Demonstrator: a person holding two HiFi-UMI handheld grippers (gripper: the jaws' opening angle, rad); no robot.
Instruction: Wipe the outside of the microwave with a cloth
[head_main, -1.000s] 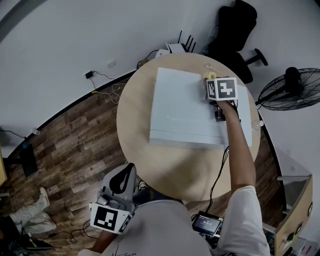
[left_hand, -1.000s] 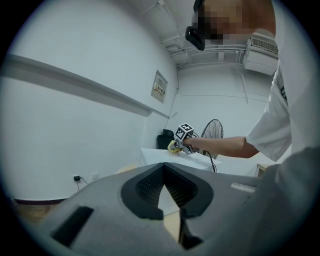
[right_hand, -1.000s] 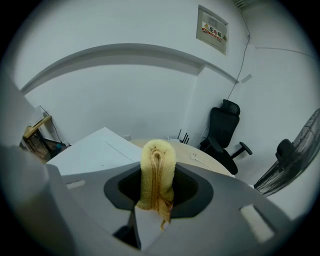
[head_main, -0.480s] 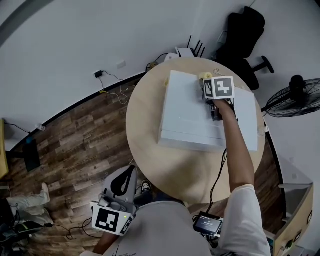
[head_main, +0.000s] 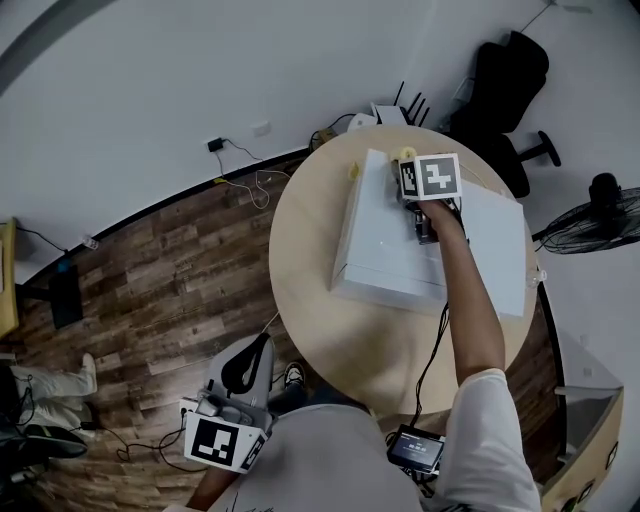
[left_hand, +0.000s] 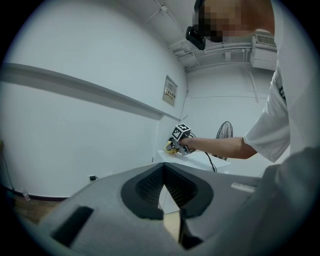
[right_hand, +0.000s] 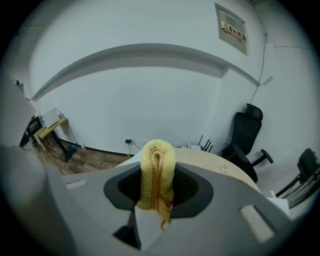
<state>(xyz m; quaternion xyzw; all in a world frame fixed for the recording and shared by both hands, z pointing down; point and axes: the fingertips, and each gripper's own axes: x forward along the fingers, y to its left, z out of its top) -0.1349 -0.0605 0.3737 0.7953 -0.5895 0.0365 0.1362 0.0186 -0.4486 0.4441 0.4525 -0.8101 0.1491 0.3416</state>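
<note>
Two grippers, one cloth, one microwave.

Left gripper (left_hand: 165, 200): held low beside the person's body, off the table; jaws together, nothing between them.

Round table (head_main: 310, 260): carries the white microwave (head_main: 390, 240), which lies under the right arm.

Right gripper (right_hand: 156, 210): jaws clamped on a folded yellow cloth (right_hand: 157, 167) that stands up between them, set at the microwave's far top edge.

Risk, as judged: a stroke past that edge would carry the cloth off the casing. Hard dragging could tug it from the jaws. The trailing cable (head_main: 440, 340) may snag.
</note>
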